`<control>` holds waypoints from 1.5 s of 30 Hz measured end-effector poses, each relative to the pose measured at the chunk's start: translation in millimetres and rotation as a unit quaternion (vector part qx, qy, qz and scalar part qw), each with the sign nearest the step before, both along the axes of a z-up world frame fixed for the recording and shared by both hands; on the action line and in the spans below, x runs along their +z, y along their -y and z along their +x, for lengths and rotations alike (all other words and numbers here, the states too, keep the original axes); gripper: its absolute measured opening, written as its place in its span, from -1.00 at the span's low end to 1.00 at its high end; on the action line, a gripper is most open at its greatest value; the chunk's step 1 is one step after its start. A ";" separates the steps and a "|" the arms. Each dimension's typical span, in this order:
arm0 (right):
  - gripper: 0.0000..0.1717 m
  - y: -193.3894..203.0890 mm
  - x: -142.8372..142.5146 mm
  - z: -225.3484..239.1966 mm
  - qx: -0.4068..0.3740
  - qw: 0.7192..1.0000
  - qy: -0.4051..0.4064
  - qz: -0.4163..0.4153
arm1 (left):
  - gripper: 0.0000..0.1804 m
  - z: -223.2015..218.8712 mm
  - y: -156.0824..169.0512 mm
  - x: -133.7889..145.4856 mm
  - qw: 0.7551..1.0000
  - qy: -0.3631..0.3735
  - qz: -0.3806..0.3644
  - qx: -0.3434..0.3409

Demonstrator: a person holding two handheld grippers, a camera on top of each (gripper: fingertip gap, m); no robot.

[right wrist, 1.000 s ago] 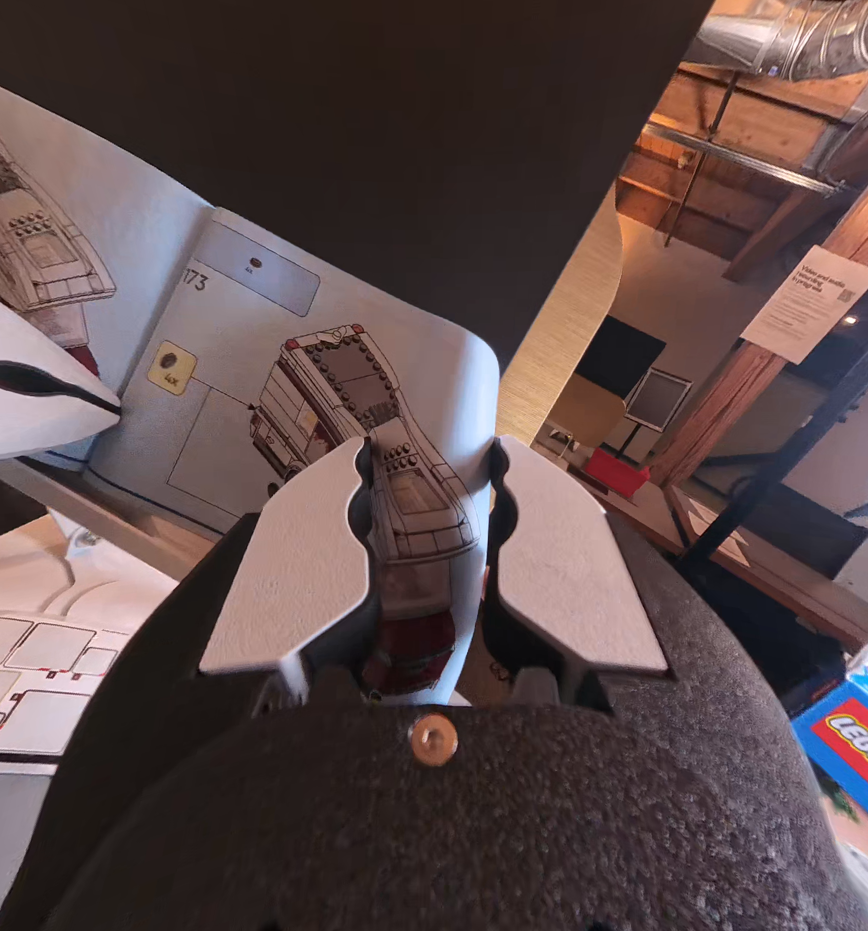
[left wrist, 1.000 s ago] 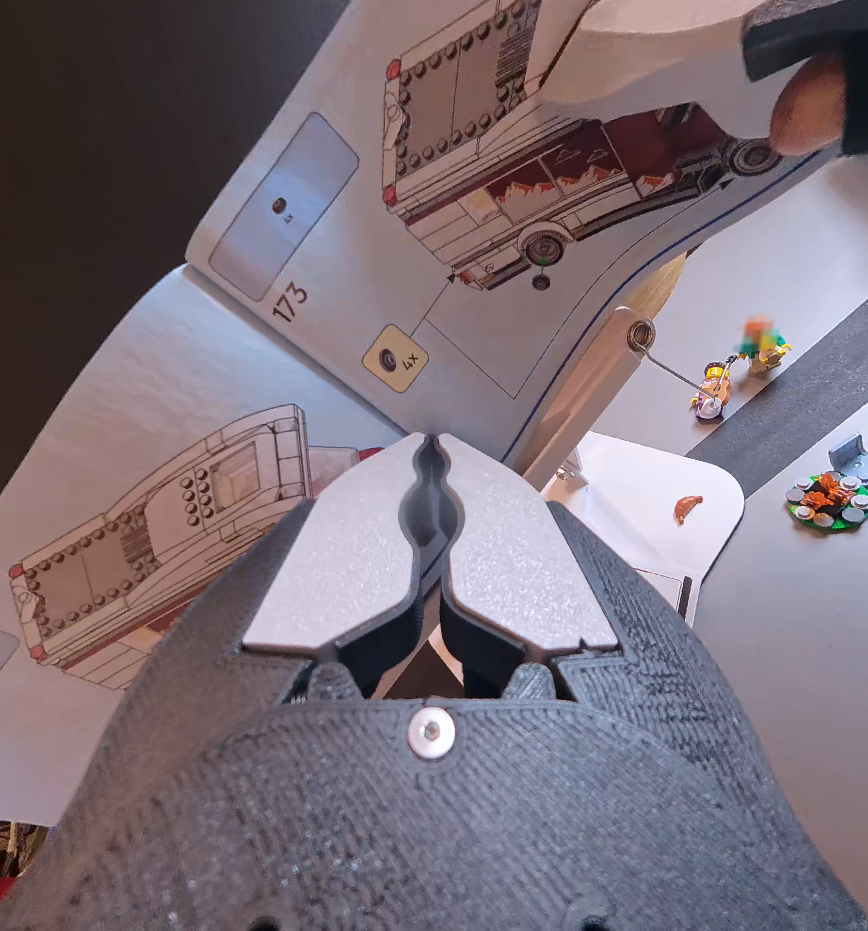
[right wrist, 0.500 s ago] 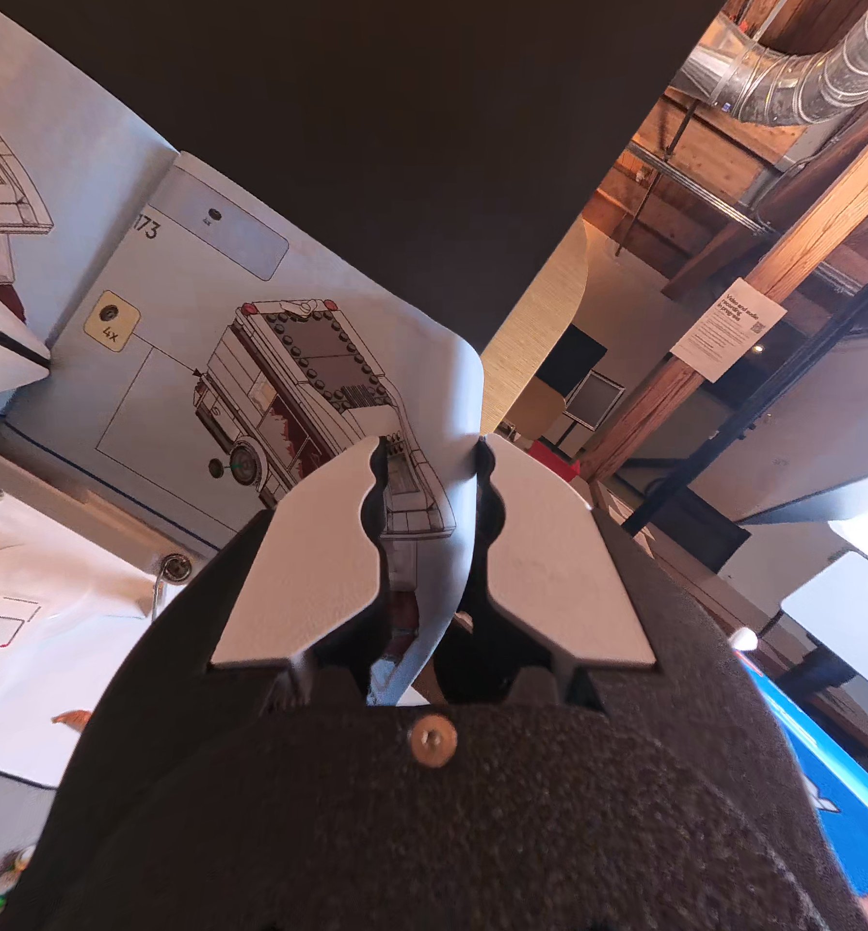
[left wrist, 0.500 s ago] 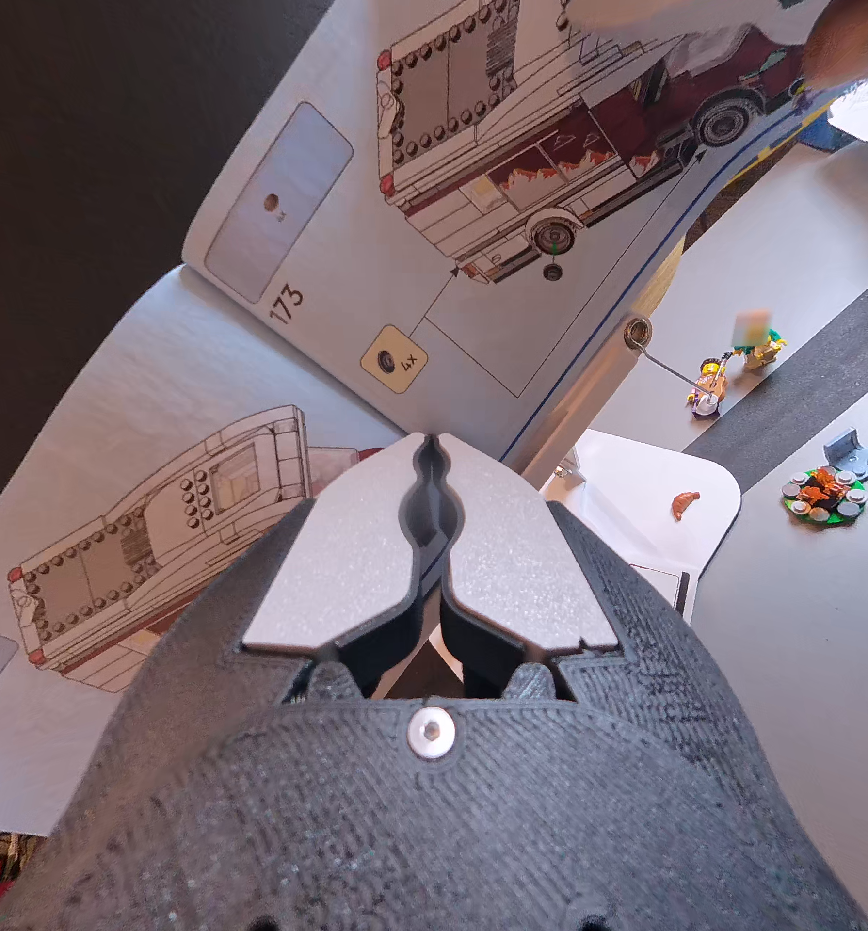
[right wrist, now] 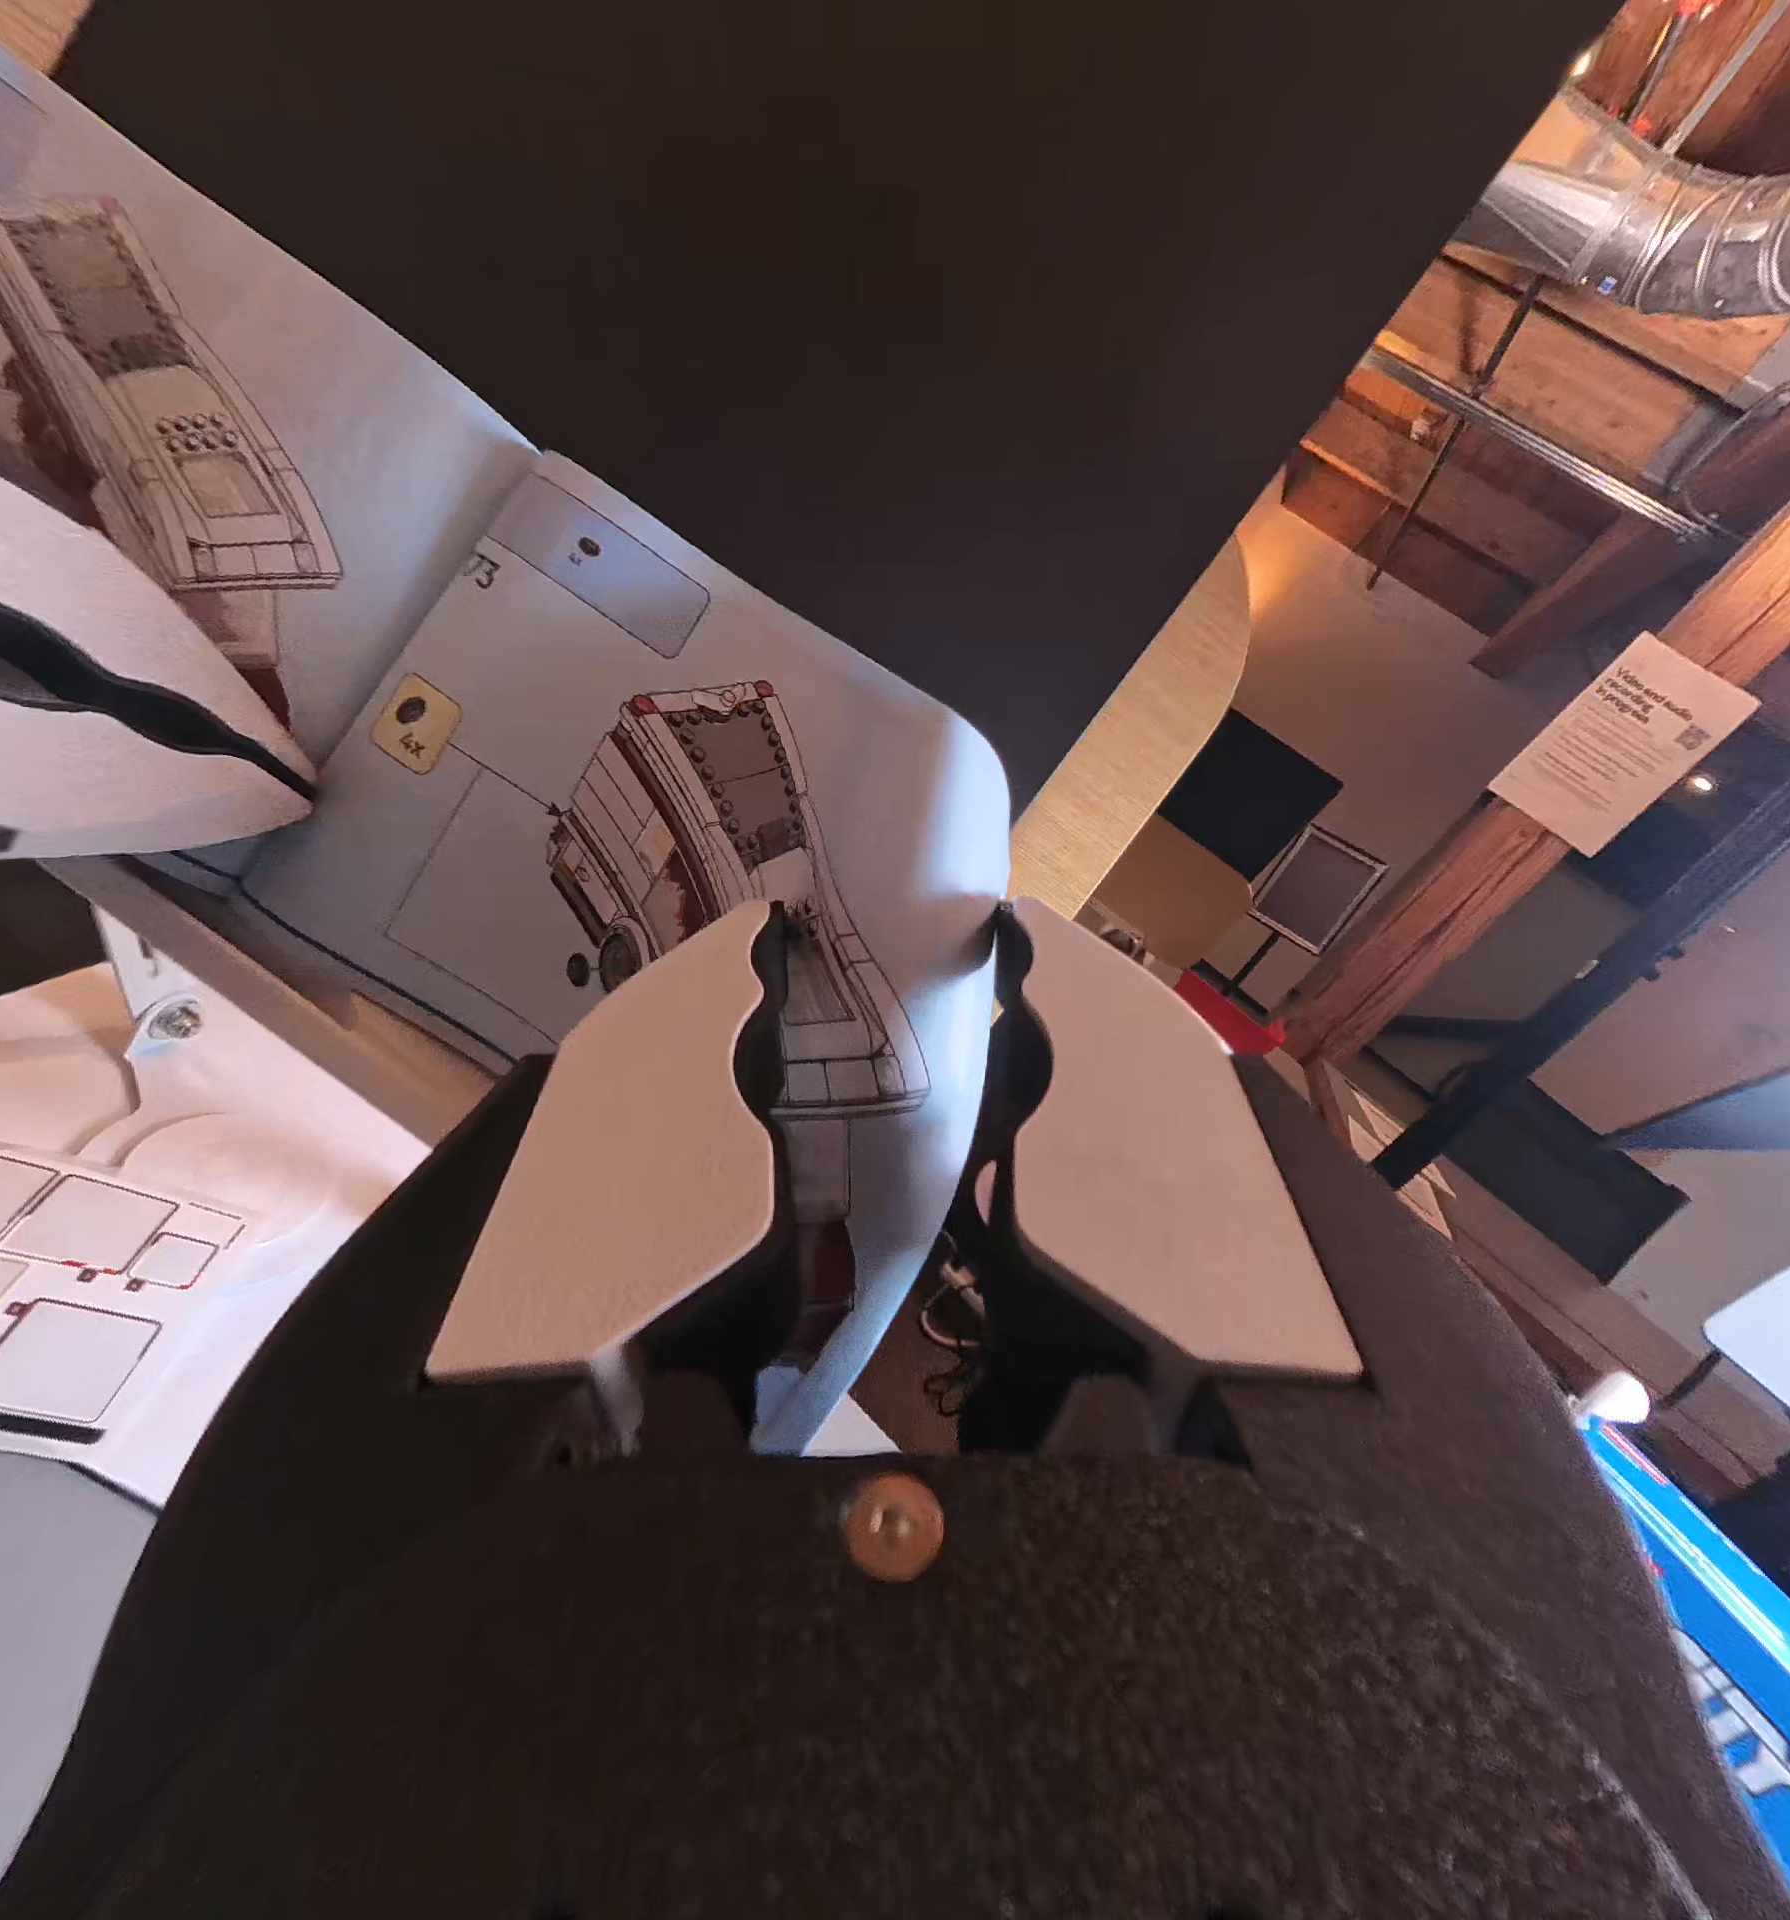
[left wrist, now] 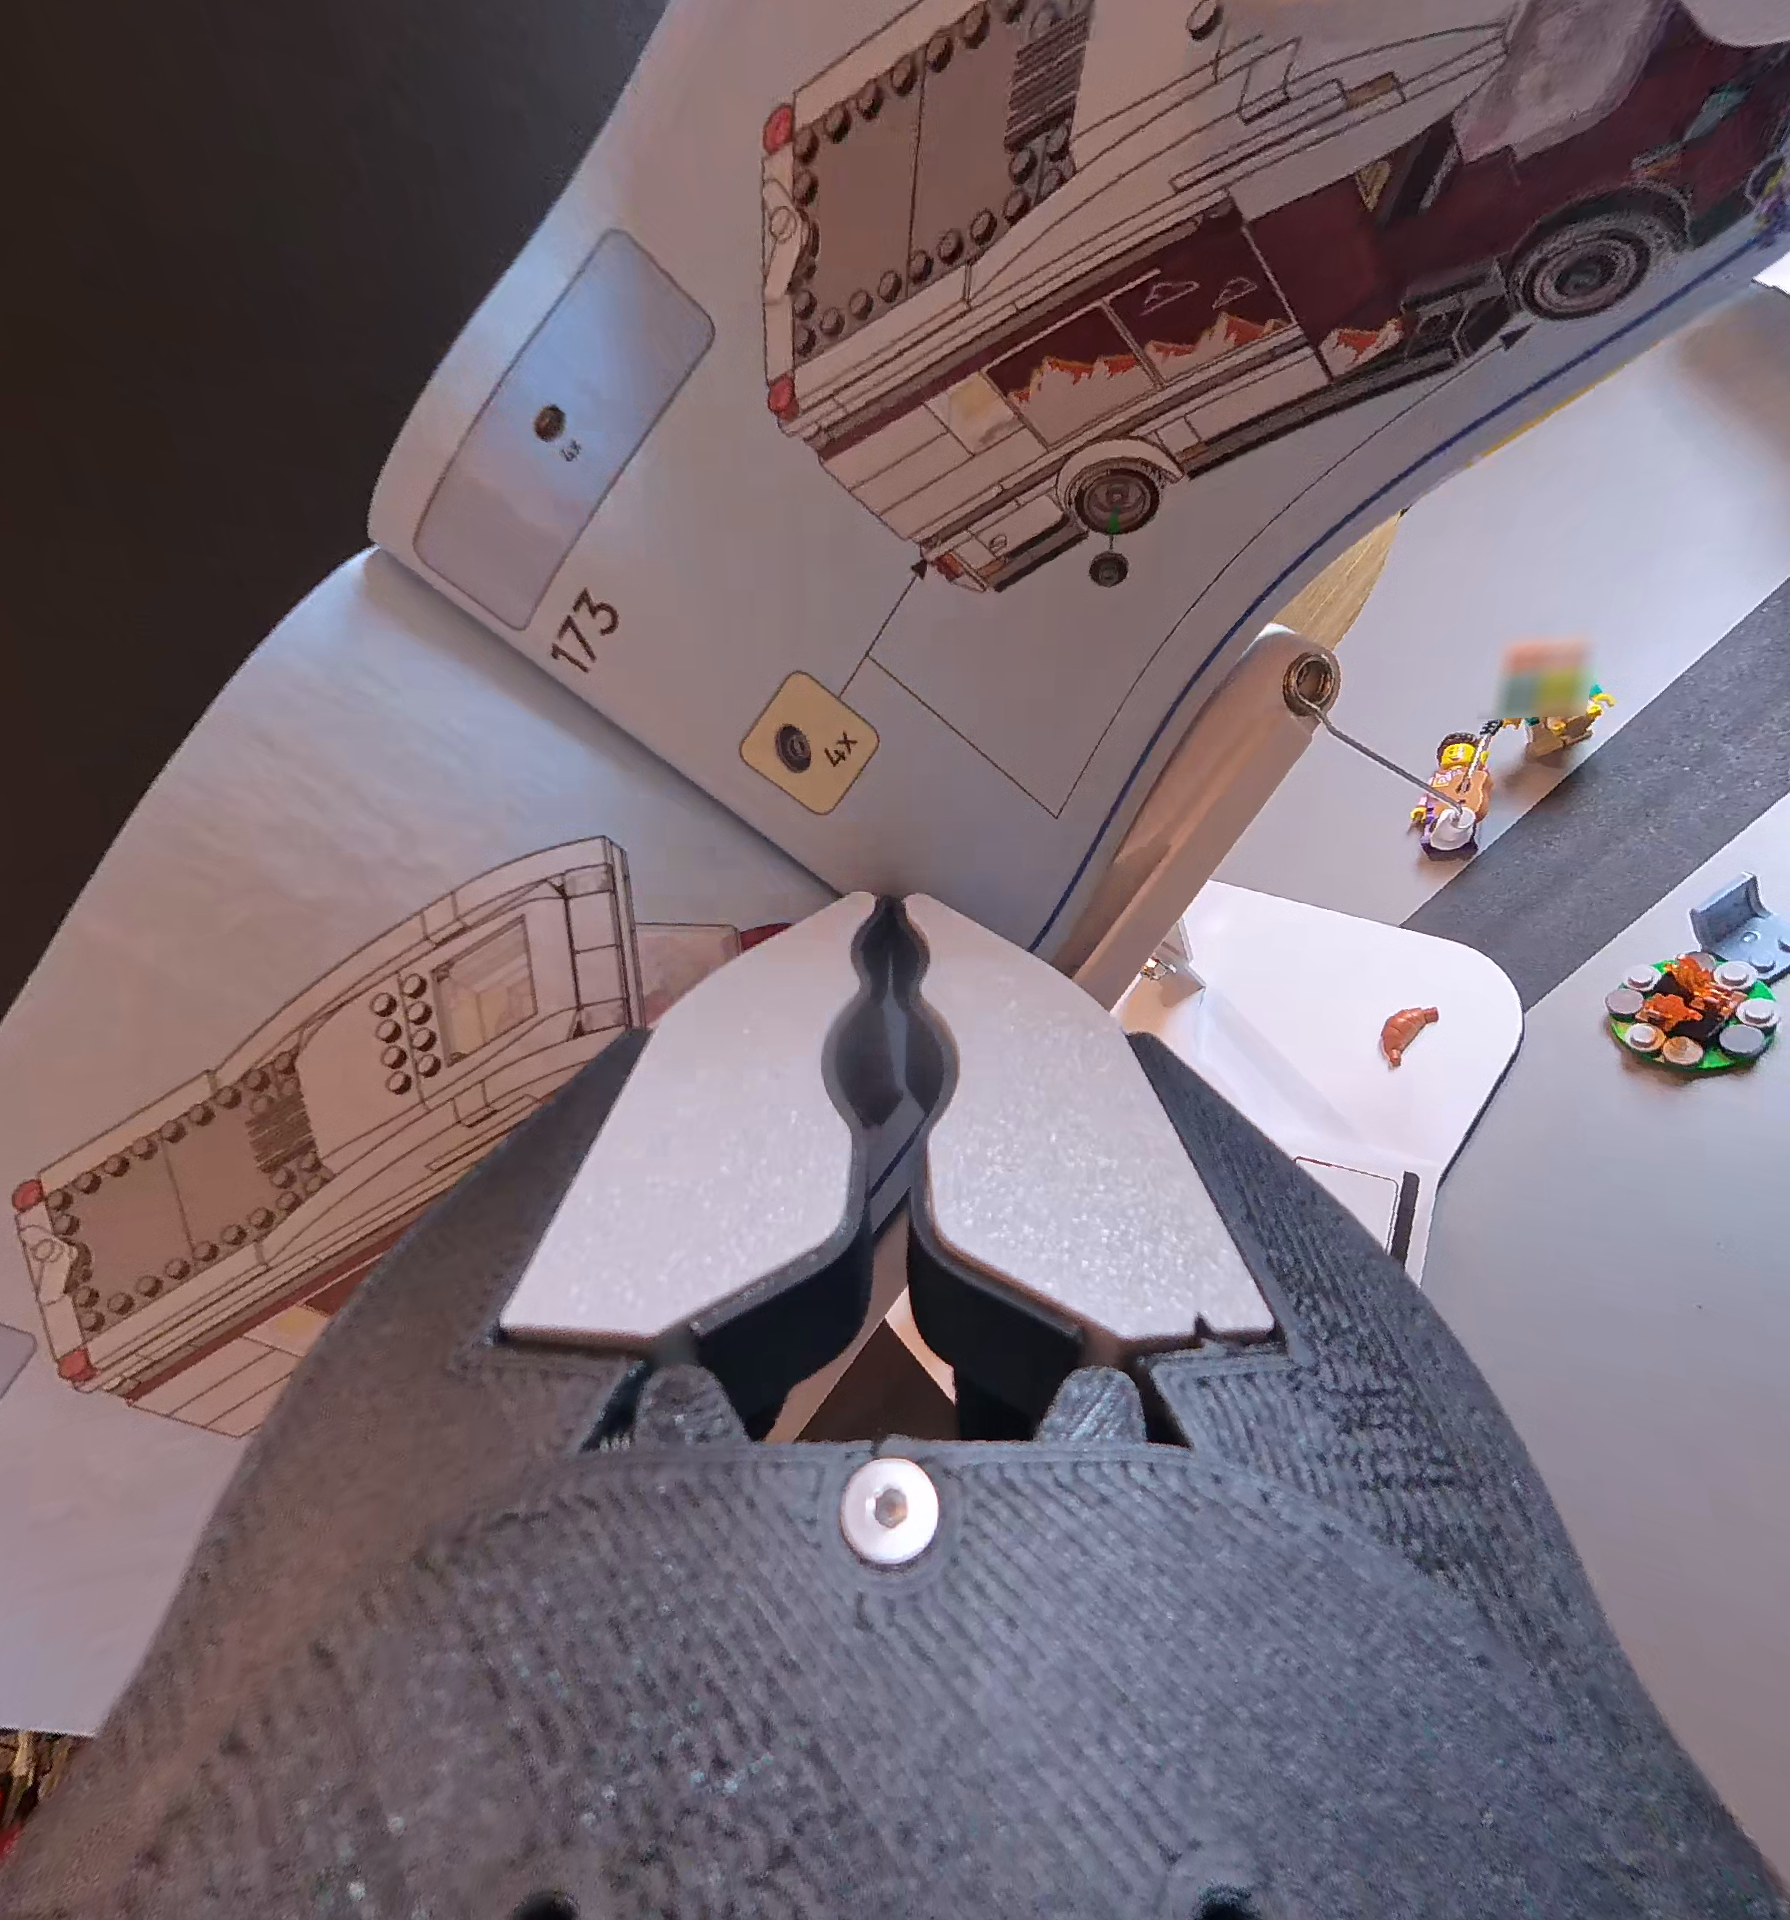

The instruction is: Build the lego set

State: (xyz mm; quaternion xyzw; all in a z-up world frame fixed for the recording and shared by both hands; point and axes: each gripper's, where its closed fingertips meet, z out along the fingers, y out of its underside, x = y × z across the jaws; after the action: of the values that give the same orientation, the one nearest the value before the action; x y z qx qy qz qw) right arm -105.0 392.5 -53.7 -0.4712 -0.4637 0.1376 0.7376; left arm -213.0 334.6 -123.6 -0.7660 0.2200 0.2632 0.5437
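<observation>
Instruction booklet (left wrist: 974,644), open and propped above the bench (left wrist: 1649,1299). Left gripper (left wrist: 886,914): jaws together, clamped on the booklet's lower edge at the fold. Right gripper (right wrist: 886,914): jaws apart, straddling the curled outer page edge.

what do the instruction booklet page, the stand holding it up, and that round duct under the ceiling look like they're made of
Booklet page: thin coated paper, slight sheen; it curls freely between the right gripper's open jaws. Stand: looks like brushed metal, grey with a soft highlight, though painted plastic is possible. Duct: galvanised sheet metal, silvery, with ribbed seams and dull reflections.
</observation>
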 end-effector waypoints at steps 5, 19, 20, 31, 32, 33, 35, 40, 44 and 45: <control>-0.56 7.0 -2.6 11.1 0.007 1.000 0.000 0.025 | -1.00 0.4 -0.1 0.0 1.000 0.000 -0.001 -0.001; -0.67 -24.9 -6.8 -20.4 0.021 0.995 -0.010 -0.095 | -1.00 0.9 0.1 -0.2 1.000 -0.003 -0.010 0.000; -0.67 -21.6 -4.1 -16.6 0.012 0.997 -0.019 -0.074 | -1.00 0.9 0.4 -0.2 1.000 -0.002 -0.010 -0.001; -0.68 -0.8 -41.3 27.1 0.029 0.999 0.000 -0.042 | -1.00 1.3 0.4 0.0 1.000 -0.001 -0.006 -0.004; -0.68 -1.3 -39.7 30.5 0.028 0.999 -0.009 -0.045 | -1.00 1.3 0.5 0.1 1.000 -0.001 -0.006 -0.004; -0.68 -2.4 -38.1 33.1 0.029 0.998 -0.017 -0.050 | -1.00 1.3 0.4 0.1 1.000 -0.002 -0.005 -0.004; -0.68 -5.0 -33.9 35.2 0.029 0.998 -0.028 -0.057 | -1.00 1.4 0.5 0.1 1.000 -0.003 -0.005 -0.004; -0.68 -8.6 -23.3 21.6 0.032 0.998 -0.020 -0.051 | -1.00 1.5 0.1 0.1 1.000 -0.006 -0.007 -0.002; -0.75 -11.6 -9.7 19.2 0.022 0.997 -0.044 -0.057 | -1.00 1.6 0.5 0.1 1.000 -0.010 -0.008 -0.002; -0.81 -11.9 -9.5 18.9 0.025 0.996 -0.046 -0.066 | -1.00 1.6 0.7 0.1 1.000 -0.010 -0.009 -0.003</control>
State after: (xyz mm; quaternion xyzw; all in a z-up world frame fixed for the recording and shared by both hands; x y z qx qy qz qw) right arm -86.2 404.3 -63.2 -0.5000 -0.4309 0.2078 0.7219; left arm -211.4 333.9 -123.5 -0.7676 0.2301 0.2670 0.5353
